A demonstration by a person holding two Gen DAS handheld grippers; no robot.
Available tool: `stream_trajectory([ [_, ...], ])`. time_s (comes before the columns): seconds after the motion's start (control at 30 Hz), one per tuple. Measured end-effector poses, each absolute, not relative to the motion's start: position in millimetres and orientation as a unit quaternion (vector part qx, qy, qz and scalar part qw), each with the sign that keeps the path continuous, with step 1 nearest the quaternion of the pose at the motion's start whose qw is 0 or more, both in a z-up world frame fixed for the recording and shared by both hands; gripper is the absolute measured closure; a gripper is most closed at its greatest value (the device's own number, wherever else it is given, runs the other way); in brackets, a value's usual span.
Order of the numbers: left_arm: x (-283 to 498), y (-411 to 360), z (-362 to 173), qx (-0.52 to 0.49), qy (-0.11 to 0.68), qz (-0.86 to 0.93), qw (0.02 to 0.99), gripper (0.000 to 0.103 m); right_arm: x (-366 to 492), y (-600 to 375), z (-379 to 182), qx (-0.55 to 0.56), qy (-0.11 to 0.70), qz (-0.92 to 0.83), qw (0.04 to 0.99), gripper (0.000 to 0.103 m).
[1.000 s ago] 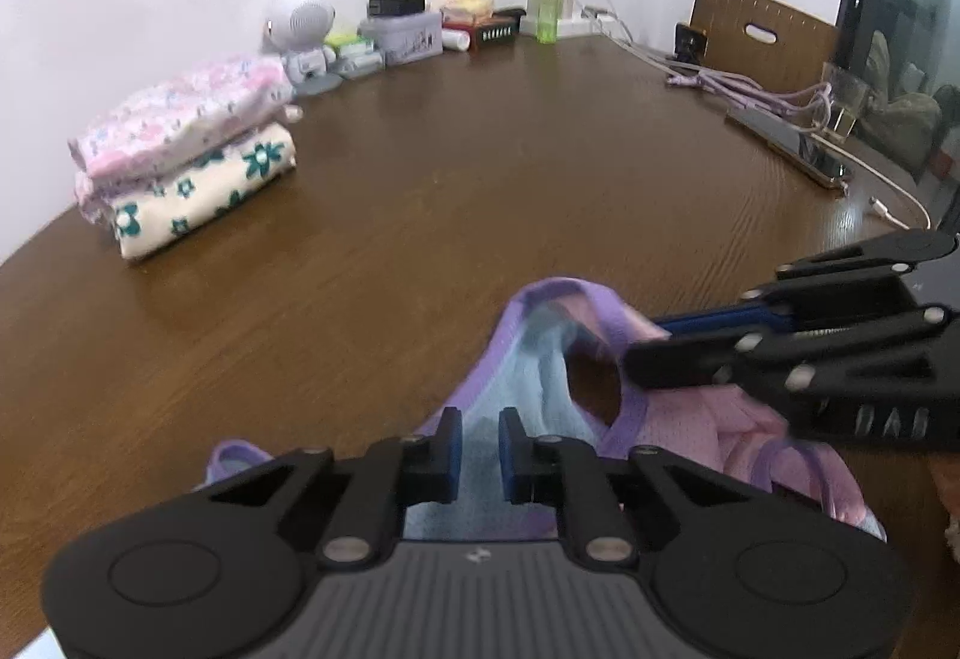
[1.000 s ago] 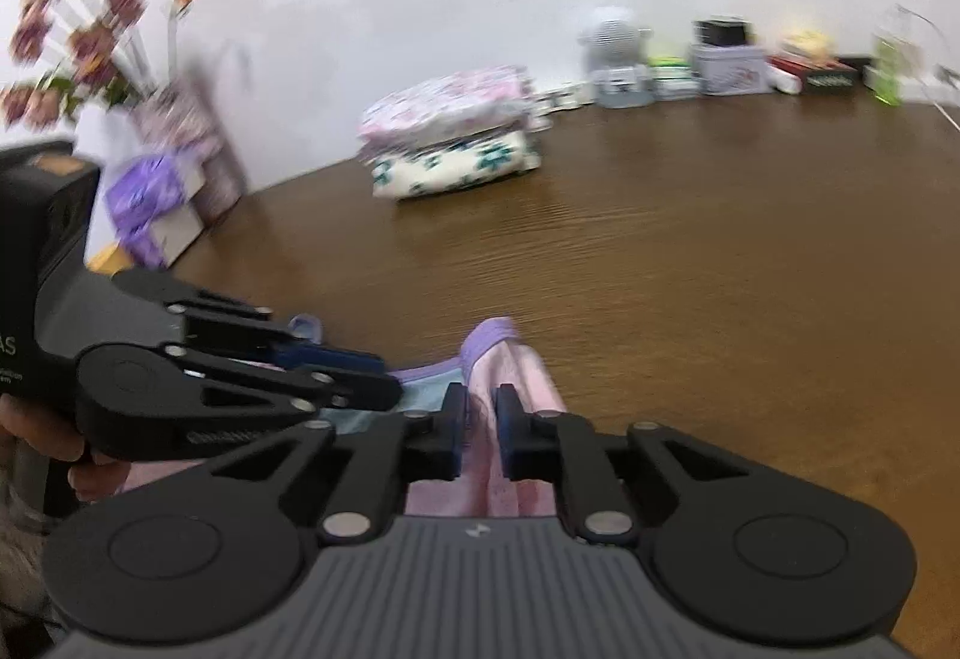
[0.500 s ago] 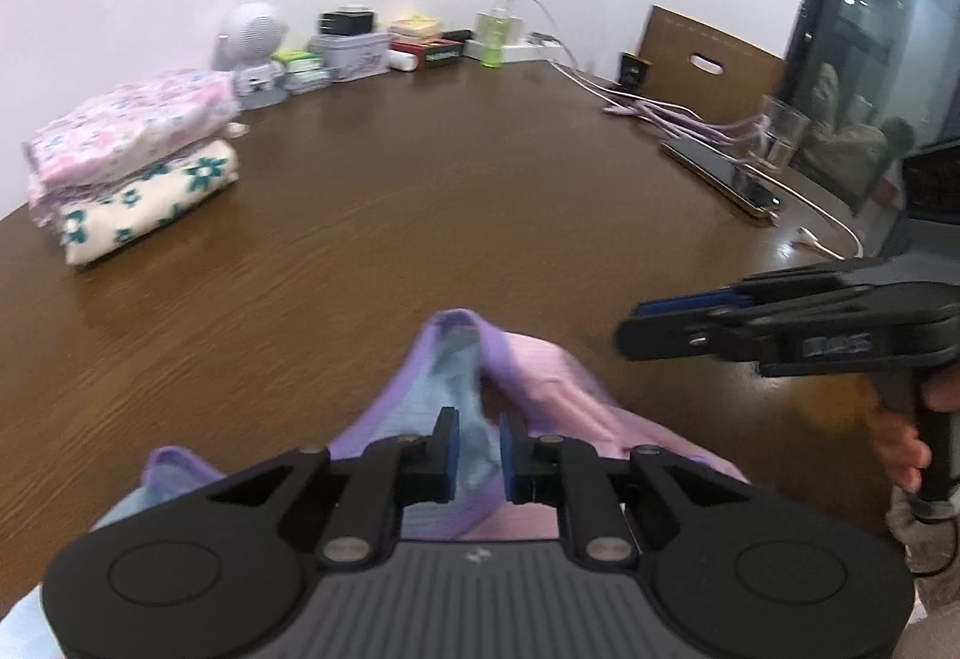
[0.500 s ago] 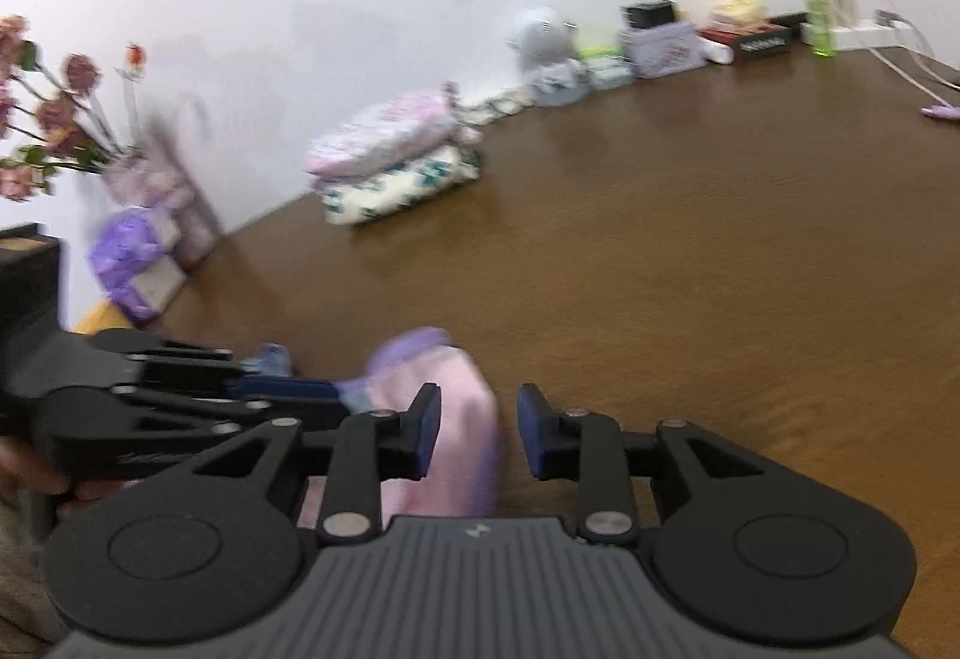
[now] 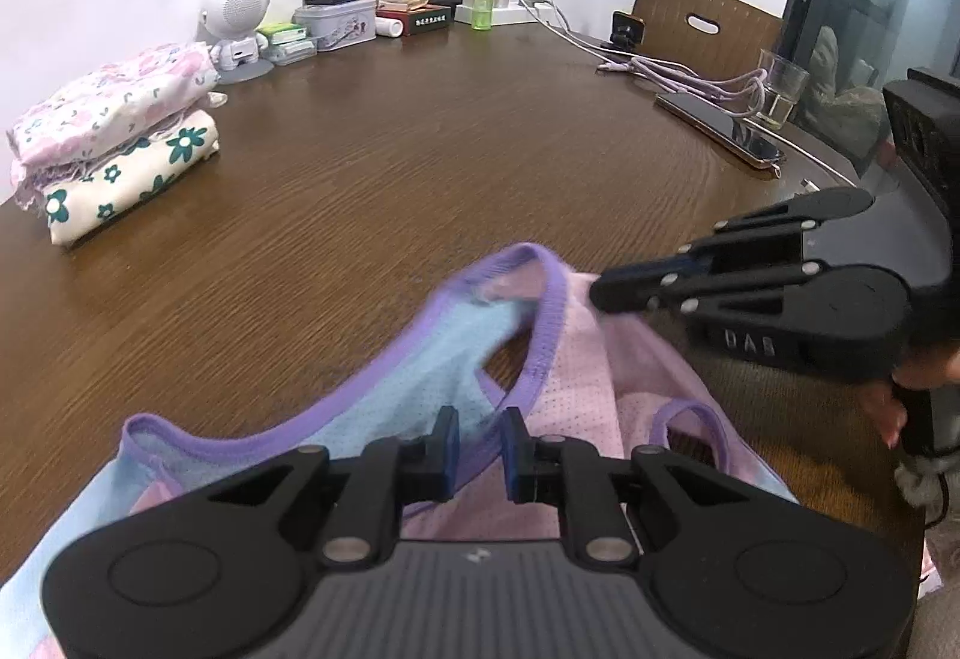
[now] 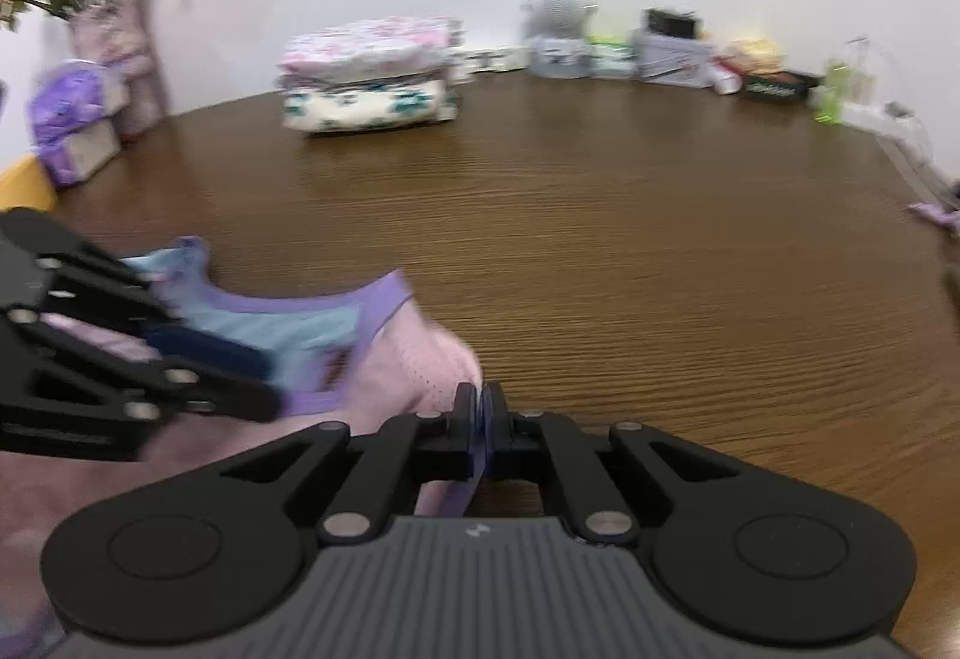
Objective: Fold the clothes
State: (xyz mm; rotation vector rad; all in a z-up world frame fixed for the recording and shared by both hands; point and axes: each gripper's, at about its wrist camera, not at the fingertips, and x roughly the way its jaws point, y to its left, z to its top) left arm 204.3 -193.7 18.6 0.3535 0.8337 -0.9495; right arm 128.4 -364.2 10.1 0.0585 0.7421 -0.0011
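A small pink and light-blue garment with purple trim (image 5: pixel 576 359) lies bunched on the near edge of the brown table (image 5: pixel 420 167). My left gripper (image 5: pixel 480 449) has its jaws a little apart over the garment's purple trim. My right gripper (image 6: pixel 482 422) is shut on the garment's purple edge (image 6: pixel 474 473); in the left wrist view its tips (image 5: pixel 606 293) touch the pink cloth. The garment shows in the right wrist view (image 6: pixel 312 335), with the left gripper (image 6: pixel 264 407) lying across it.
Two folded floral garments (image 5: pixel 114 143) are stacked at the far left. A white speaker, tins and bottles (image 5: pixel 336 23) line the back wall. Cables, a phone (image 5: pixel 720 131) and a glass (image 5: pixel 780 86) lie at the right. A flower vase (image 6: pixel 102 35) stands at the left.
My right gripper was open and apart from the cloth half a second ago; it has come back and shut on the garment's edge. My left gripper's jaws have opened slightly.
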Motion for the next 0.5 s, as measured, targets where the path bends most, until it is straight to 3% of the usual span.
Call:
stream_trajectory([
  [0.1, 204, -190, 21, 0.157, 0.387, -0.439, 0.795, 0.09, 127, -369, 11, 0.029, 0.361, -0.006, 0.932, 0.1],
  [0.17, 204, -186, 25, 0.152, 0.383, -0.437, 0.799, 0.088, 125, -372, 12, 0.031, 0.361, -0.009, 0.932, 0.094],
  [0.23, 204, -182, 29, 0.148, 0.379, -0.433, 0.805, 0.081, 116, -372, 17, 0.044, 0.357, 0.006, 0.933, 0.094],
  [0.4, 209, -186, 35, 0.134, 0.381, -0.446, 0.799, 0.08, 92, -372, 30, 0.078, 0.347, 0.045, 0.934, 0.091],
  [0.47, 210, -192, 38, 0.125, 0.382, -0.455, 0.795, 0.078, 79, -366, 33, 0.078, 0.343, 0.063, 0.934, 0.071],
  [0.5, 210, -196, 39, 0.119, 0.381, -0.461, 0.793, 0.074, 73, -363, 35, 0.076, 0.34, 0.068, 0.935, 0.067],
])
